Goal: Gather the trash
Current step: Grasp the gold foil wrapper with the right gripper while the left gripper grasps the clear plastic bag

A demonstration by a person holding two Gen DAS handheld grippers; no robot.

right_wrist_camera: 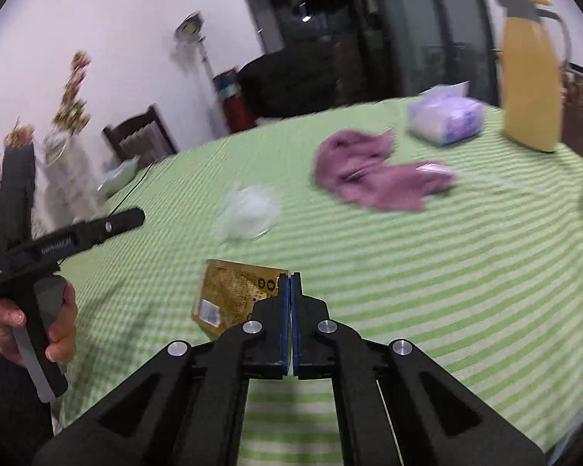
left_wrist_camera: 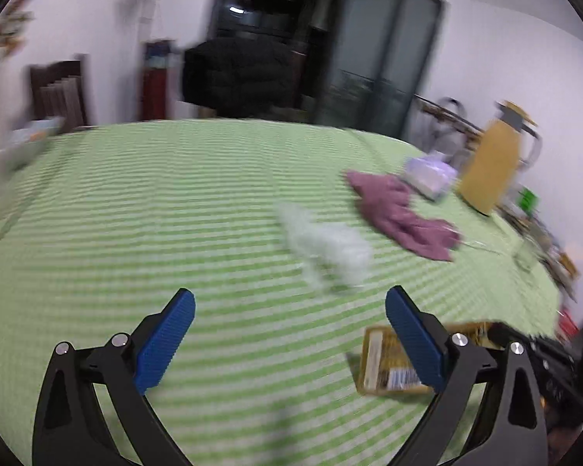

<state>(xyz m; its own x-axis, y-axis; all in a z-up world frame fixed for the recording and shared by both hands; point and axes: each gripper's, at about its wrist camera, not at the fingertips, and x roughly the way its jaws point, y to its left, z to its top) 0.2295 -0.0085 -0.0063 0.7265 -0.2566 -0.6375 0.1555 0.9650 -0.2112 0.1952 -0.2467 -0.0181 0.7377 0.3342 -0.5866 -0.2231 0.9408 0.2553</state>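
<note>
The flat golden-yellow foil snack wrapper (right_wrist_camera: 235, 297) was pinched at its near right corner by the right gripper (right_wrist_camera: 290, 283), whose blue pads were clenched together on the edge; whether the wrapper was lifted off the cloth or lay on it could not be told. In the left wrist view the same wrapper (left_wrist_camera: 384, 365) showed just behind the right-hand finger of the left gripper (left_wrist_camera: 289, 310), which was spread wide and held nothing, hovering above the cloth. Beyond the wrapper, near the middle of the table, lay a crumpled piece of clear, whitish plastic film (right_wrist_camera: 248, 211), untouched and apart from both grippers. Farther off sat a rumpled mauve cloth (right_wrist_camera: 373, 174), then a soft pack of tissues in lilac-and-white wrap (right_wrist_camera: 445, 118) and a tall mustard-yellow jug with a grey lid and handle (right_wrist_camera: 530, 77), all on the round table's green-and-white striped tablecloth (right_wrist_camera: 427, 291). A dark wooden chair (right_wrist_camera: 140, 136) stood at the far edge.

As a judgement, the collecting was at an early stage: one piece of rubbish was gripped, the plastic film was left to pick up, and no bin or bag showed in either view, so nothing could be counted as put away.
</note>
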